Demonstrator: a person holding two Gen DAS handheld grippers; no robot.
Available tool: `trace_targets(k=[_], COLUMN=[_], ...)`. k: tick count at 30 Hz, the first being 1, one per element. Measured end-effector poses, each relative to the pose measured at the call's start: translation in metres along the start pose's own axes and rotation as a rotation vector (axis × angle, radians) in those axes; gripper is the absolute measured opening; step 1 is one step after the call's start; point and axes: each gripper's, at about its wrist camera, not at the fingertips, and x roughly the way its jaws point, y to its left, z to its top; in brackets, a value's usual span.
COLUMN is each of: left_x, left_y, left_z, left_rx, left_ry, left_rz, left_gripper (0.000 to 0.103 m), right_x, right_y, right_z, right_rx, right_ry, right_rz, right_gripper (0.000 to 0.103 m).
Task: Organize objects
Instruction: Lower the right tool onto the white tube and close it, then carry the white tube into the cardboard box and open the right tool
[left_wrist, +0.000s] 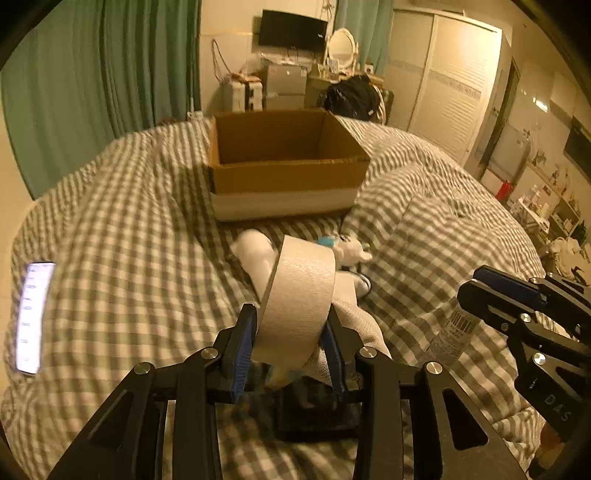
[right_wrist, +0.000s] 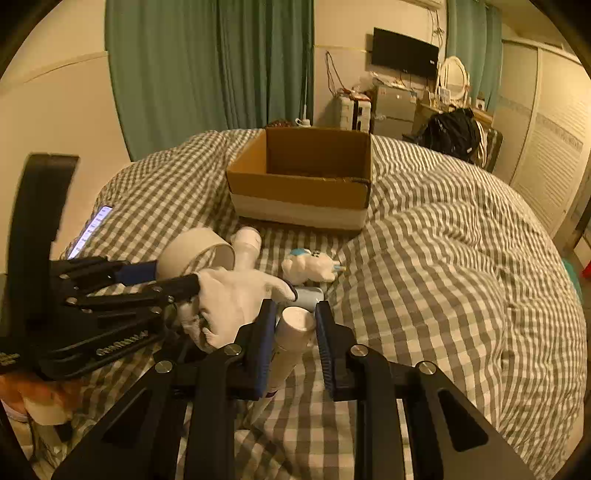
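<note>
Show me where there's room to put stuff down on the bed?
The cardboard box looks empty inside. The checked blanket is bare to the right of the box and of the white toy. It's crowded in front of the box: toy, white bottle, glove, and both grippers. The lit phone lies at the left.

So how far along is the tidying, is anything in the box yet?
Nothing shows inside the cardboard box yet. In hand: the left gripper clamps a tape roll, the right gripper a white tube. Left on the bed: a small white toy, a white bottle, a phone.
</note>
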Motion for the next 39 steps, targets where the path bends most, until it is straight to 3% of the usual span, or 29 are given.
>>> trace_targets(k=[13,18,25,27,28,29,39], left_x=[-0.038,-0.019,0.032,0.039,0.039,0.039,0.059], left_y=[0.013,0.017,0.030,0.032,0.033,0.033,0.023], left_z=[0.025,0.034,0.035,0.038,0.040,0.044,0.090], left_rx=[-0.016,-0.016,-0.095,-0.091,-0.087,-0.080,0.015], left_ry=[-0.064,-0.021,0.091,0.085,0.075,0.064,0.073], left_rz=[-0.007,0.000,-0.043,-0.035,-0.032,-0.029,0.022], left_gripper=[0.035,0.035,0.036,0.033,0.020,0.017,0.016], right_x=[-0.036,-0.033,-0.006,0.003,0.006,0.011,0.027], right_y=[0.022,0.018,0.005,0.002,0.001,-0.001,-0.015], right_z=[0.020,0.033,0.041,0.043,0.044,0.045,0.082], right_rx=[-0.061,-0.067,-0.060,-0.059,-0.058,-0.059,-0.093], right_ry=[-0.088,-0.102,-0.072,-0.059,-0.054,-0.049,-0.085], right_rz=[0.010,0.014,0.034,0.042,0.045,0.047,0.064], right_gripper=[0.020,0.020,0.020,0.020,0.020,0.020,0.020])
